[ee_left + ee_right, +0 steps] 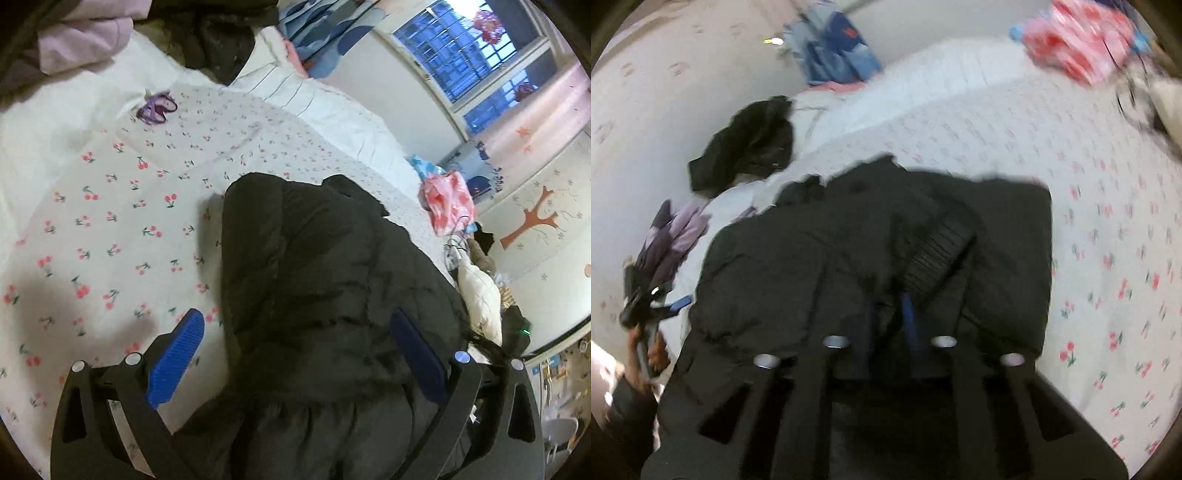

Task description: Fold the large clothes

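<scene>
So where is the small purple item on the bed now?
In the left wrist view the small purple item lies upper left on the cherry-print sheet, beyond the black jacket and below the lilac garment.

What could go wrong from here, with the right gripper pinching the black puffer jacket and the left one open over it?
1. The right gripper pinches only a small bunch of the black puffer jacket; the bulky, slick padding may slip out when pulled.
2. The left gripper is open around the jacket, so nothing pins that side and the fold could spring back.
3. Dragging may rumple the cherry-print sheet.
</scene>
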